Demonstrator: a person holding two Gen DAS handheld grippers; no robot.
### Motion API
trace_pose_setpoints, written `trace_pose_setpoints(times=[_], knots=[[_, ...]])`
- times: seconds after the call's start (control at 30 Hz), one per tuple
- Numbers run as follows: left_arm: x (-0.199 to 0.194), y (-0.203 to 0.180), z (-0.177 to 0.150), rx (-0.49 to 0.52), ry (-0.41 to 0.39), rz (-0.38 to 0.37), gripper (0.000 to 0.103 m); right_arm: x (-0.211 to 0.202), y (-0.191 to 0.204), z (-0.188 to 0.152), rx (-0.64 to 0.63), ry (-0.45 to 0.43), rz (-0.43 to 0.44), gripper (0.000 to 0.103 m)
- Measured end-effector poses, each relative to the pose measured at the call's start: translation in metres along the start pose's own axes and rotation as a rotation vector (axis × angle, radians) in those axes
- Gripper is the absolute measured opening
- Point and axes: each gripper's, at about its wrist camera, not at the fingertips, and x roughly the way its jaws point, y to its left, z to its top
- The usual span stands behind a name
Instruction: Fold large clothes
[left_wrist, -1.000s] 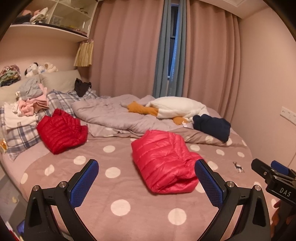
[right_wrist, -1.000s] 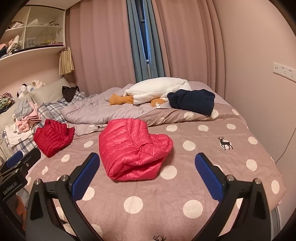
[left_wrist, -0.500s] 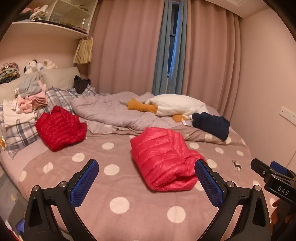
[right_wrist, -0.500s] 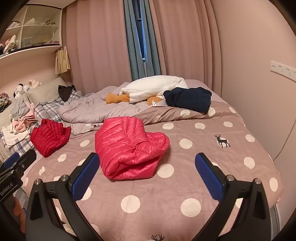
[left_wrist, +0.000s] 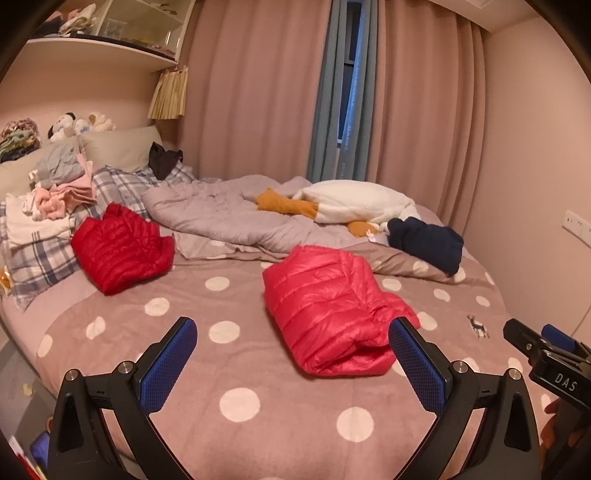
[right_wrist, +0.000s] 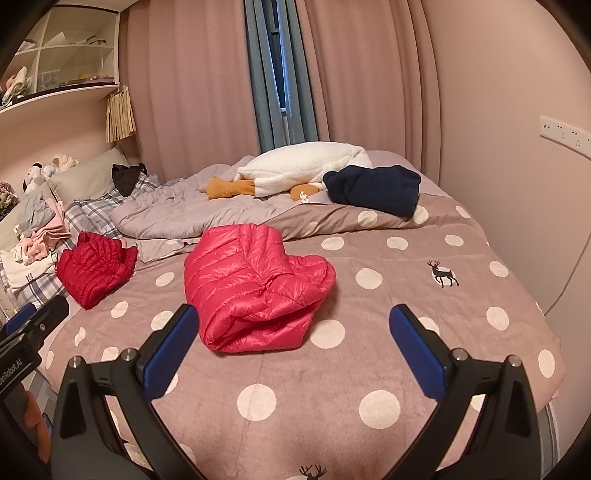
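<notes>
Both the left hand-held gripper (left_wrist: 291, 347) and right hand-held gripper (right_wrist: 293, 334) hang released above the bed (right_wrist: 406, 332), probably because the pink down jacket (right_wrist: 251, 284) already lies folded

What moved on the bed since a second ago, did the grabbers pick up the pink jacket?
No. Only the cameras shifted a little. Both the left gripper and right gripper stay open and empty, above the bedspread. The pink jacket, the red jacket and the navy garment lie just where they were.
</notes>
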Motion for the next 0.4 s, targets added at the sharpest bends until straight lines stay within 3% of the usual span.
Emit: trace_pose_setpoints(times=[0.4], knots=[[0.006,0.012,-0.001,-0.018,0.015,-0.022,0.102,0.013,0.002,0.0,-0.005,0.031,0.005,0.103]])
